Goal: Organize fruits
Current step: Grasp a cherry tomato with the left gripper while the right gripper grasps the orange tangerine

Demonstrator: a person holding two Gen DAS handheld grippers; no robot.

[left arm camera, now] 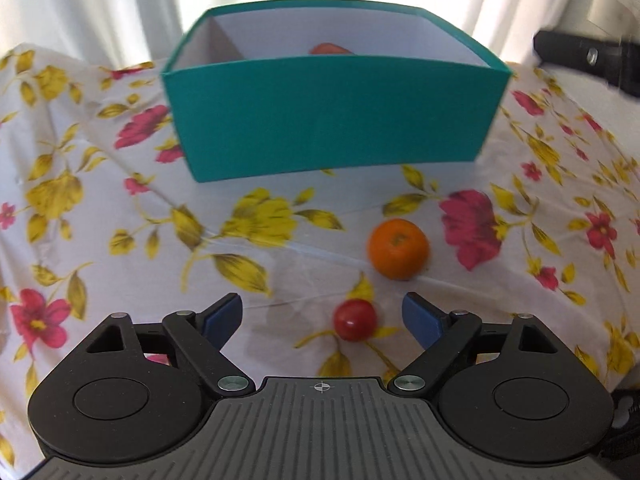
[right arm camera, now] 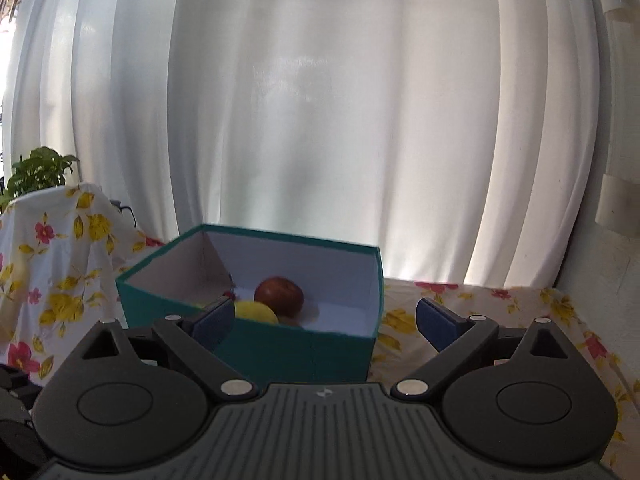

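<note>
A teal box [left arm camera: 328,128] with a white inside stands on the flowered cloth [left arm camera: 120,208]. In front of it lie an orange [left arm camera: 398,249] and a small red fruit [left arm camera: 355,319]. My left gripper [left arm camera: 322,316] hangs open just above the cloth, and the small red fruit sits between its blue pads without touching them. In the right wrist view the box [right arm camera: 280,344] holds a dark red apple [right arm camera: 279,295] and a yellow fruit [right arm camera: 256,311]. My right gripper [right arm camera: 324,322] is open and empty in front of the box, above its near wall.
White curtains [right arm camera: 320,120] hang behind the table. A green plant [right arm camera: 38,172] stands at the far left. Part of the other black gripper [left arm camera: 588,60] shows at the upper right of the left wrist view. A white wall fitting [right arm camera: 618,120] sits at the right.
</note>
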